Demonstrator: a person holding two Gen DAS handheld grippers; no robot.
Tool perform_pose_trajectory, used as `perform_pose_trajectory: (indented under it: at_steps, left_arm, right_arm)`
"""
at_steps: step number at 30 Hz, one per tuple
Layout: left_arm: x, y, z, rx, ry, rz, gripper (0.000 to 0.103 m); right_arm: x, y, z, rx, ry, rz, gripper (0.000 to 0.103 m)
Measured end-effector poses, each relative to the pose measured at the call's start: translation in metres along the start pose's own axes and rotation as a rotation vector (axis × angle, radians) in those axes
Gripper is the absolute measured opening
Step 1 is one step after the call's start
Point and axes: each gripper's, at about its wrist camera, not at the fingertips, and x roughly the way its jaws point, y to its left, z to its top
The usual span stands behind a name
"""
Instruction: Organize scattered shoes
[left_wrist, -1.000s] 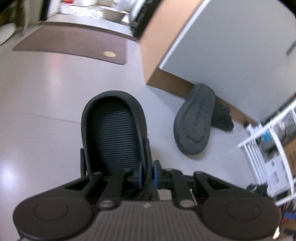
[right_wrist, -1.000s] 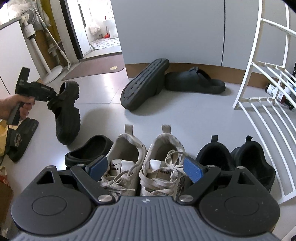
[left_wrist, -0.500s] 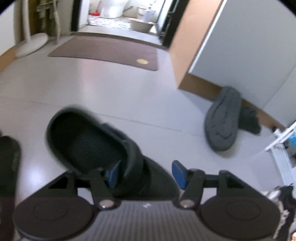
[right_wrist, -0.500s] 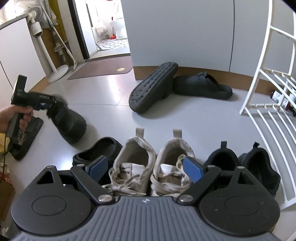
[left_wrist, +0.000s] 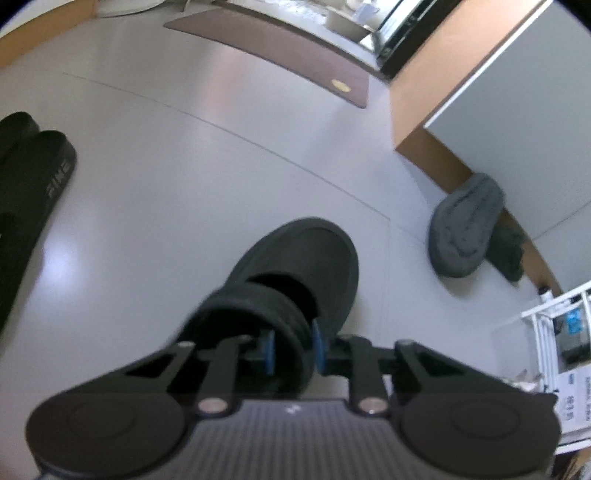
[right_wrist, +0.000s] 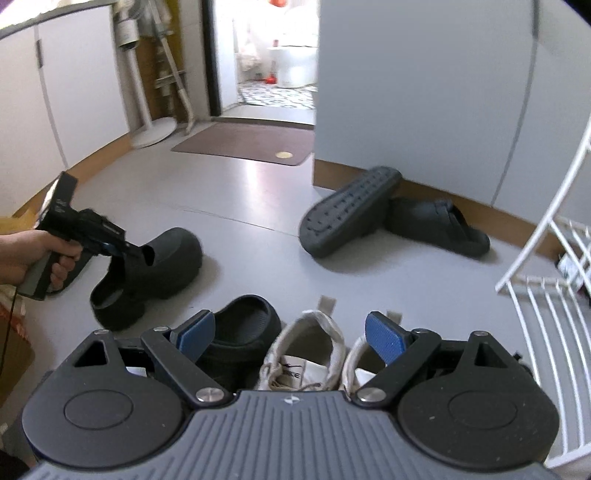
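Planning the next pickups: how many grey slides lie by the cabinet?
2. One grey slide is tipped up showing its sole; the other lies flat behind it, along the cabinet.

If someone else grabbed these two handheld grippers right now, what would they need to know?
Left gripper: jaws have just closed on the strap of the black chunky clog, which sits on the floor left of the row.
Right gripper: jaws open, empty, above the row.
Done: matching black clog and white sneakers lined up.
Left: set the held clog beside its mate; then the grey slides by the wall, one tipped on its edge against the other, and the black slides at far left.
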Motion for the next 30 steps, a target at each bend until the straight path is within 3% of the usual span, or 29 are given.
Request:
perform_pose_trajectory:
  at_steps: [13,17,20,24,28,30]
  left_arm:
    - [-0.028,-0.016,-0.036,0.088,0.079,-0.074,0.012]
    - [-0.034,-0.02,-0.044,0.103,0.108,-0.061,0.014]
    - [-0.036,-0.02,-0.045,0.08,0.139,0.007,0.015]
    - [-0.053,-0.022,-0.039,0.061,0.141,0.027,0.021]
    - [-0.084,-0.035,-0.031,0.073,0.104,0.019,0.038]
    - [-0.101,-0.043,-0.025,0.085,0.088,0.028,0.041]
  right_arm:
    - [-0.031,0.042,0.032,-0.091,0.069,0.082,0.092]
    - [-0.038,0.054,0.036,-0.148,0.086,0.09,0.092]
    - [-0.04,0.06,0.045,-0.17,0.097,0.096,0.092]
    - [-0.04,0.068,0.059,-0.184,0.113,0.108,0.092]
    - [-0.04,0.084,0.078,-0.257,0.123,0.138,0.092]
    - [-0.044,0.093,0.086,-0.291,0.125,0.146,0.092]
